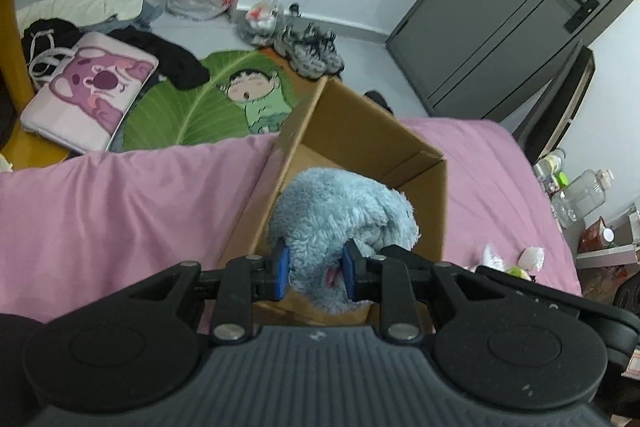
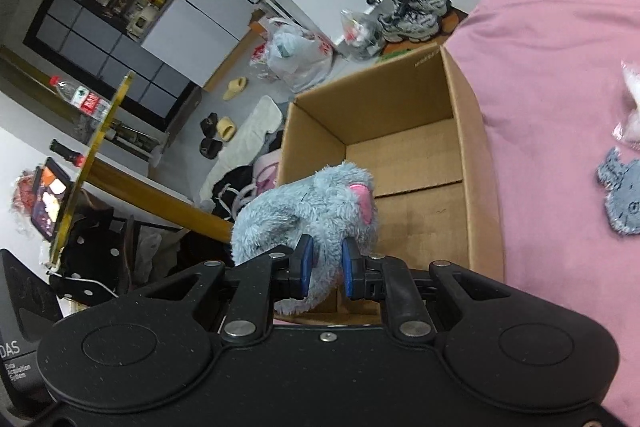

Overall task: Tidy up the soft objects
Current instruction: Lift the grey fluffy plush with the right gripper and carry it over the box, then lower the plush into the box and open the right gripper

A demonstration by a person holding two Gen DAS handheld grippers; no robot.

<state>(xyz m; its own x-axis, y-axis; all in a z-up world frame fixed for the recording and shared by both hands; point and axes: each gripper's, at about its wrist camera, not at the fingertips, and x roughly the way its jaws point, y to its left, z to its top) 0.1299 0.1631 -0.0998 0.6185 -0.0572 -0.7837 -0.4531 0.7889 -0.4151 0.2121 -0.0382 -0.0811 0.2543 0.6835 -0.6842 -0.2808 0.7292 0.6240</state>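
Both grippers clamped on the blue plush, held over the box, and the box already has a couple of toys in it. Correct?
Not quite: the box is empty. The right wrist view looks straight into it and shows only bare cardboard floor. The rest holds: the left gripper and the right gripper are both shut on the blue plush, which hangs over the box's opening.

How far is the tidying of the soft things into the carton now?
Done: nothing shows inside the cardboard box yet; its visible floor is bare. In hand: left gripper and right gripper both clamp the blue fluffy plush toy over the box opening. Left: release it inside, then collect the small grey plush piece and white item on the pink bedsheet.
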